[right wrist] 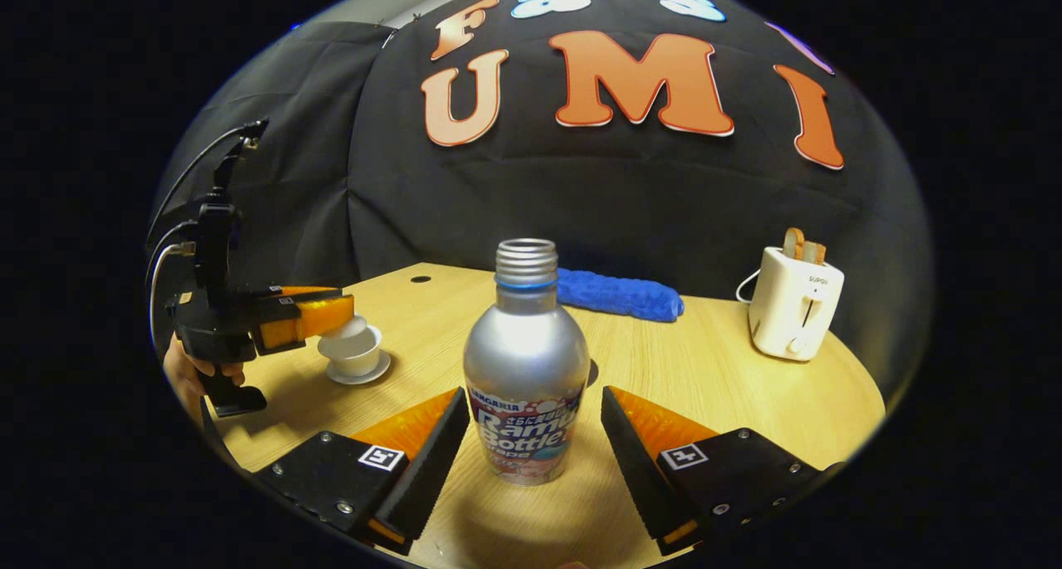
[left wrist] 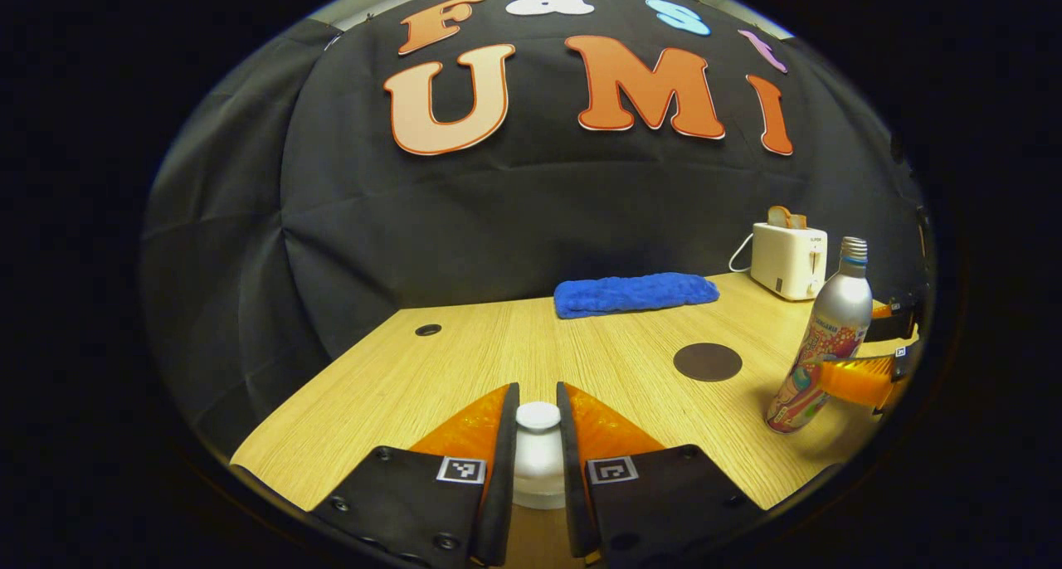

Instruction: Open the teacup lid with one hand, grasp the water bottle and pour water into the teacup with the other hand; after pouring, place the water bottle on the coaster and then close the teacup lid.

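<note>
A white teacup lid (left wrist: 538, 436) shows close in the left gripper view, its round knob pinched between both fingers of my left gripper (left wrist: 538, 396). In the right gripper view that left gripper (right wrist: 330, 313) sits on top of the white teacup (right wrist: 355, 355) on its saucer; whether the lid is lifted I cannot tell. The silver water bottle (right wrist: 524, 362), uncapped, stands upright between the fingers of my right gripper (right wrist: 533, 393), which is open with a small gap on each side. The bottle (left wrist: 821, 345) stands just right of the dark round coaster (left wrist: 707, 362).
A folded blue towel (left wrist: 635, 294) lies at the back of the wooden table (left wrist: 398, 386). A white toaster (left wrist: 788, 260) holding bread stands at the back right. A small round hole (left wrist: 428, 330) is near the table's far left. A hand (right wrist: 187, 370) holds the left gripper.
</note>
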Tool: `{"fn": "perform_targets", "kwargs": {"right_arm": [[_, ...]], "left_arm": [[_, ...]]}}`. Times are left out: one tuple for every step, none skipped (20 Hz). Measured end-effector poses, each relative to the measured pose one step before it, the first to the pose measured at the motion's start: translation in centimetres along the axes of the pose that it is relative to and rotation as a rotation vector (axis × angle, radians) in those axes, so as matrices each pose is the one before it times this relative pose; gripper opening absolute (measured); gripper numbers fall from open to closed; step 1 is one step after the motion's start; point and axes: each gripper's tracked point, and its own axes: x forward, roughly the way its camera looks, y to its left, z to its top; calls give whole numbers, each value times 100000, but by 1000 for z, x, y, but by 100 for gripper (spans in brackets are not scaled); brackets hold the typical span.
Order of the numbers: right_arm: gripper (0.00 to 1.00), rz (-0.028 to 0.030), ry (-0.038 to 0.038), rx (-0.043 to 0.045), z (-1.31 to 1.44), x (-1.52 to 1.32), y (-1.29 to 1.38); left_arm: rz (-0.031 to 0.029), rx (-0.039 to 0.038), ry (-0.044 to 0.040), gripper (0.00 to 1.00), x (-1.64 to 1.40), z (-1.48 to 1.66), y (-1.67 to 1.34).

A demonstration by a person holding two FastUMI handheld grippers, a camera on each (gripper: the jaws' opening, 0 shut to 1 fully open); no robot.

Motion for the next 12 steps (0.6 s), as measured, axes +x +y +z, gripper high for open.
{"fn": "perform_targets", "kwargs": {"right_arm": [[96,532,1762,986,-426,177,145],[95,-1,1377,966,-314,281,77],[95,-82,1307,907,-381,230,79],[94,-302,918,777,-240,164,42],[93,-326,1042,304,-299,309,112],[92,-171,677,-5,-303,251,47],[87,-674,863,-435,-179,332,-70],[86,-696,352,-698,-120,32,-75],[82,-4,-530,-616,251,-32,39],[81,90,449,-778,100,68,94],[80,201,54,-1042,-10,-29,146],[80,7,128,-1965,148,-139,72]], "left_arm": [[617,-48,-478,30,-133,16,272],[544,-241,-370,30,-161,40,238],[264,-20,-239,30,-142,-16,252],[310,-133,-203,31,-226,-4,200],[282,-168,-186,31,41,42,204],[229,-213,-358,30,-84,1,235],[347,-140,-82,31,-91,-121,180],[72,-363,-58,30,-50,-36,173],[173,-444,-141,30,-134,-34,181],[-119,-642,33,30,-49,-79,162],[97,-722,-22,30,19,-56,218],[220,-544,194,30,-68,-96,227]]}}
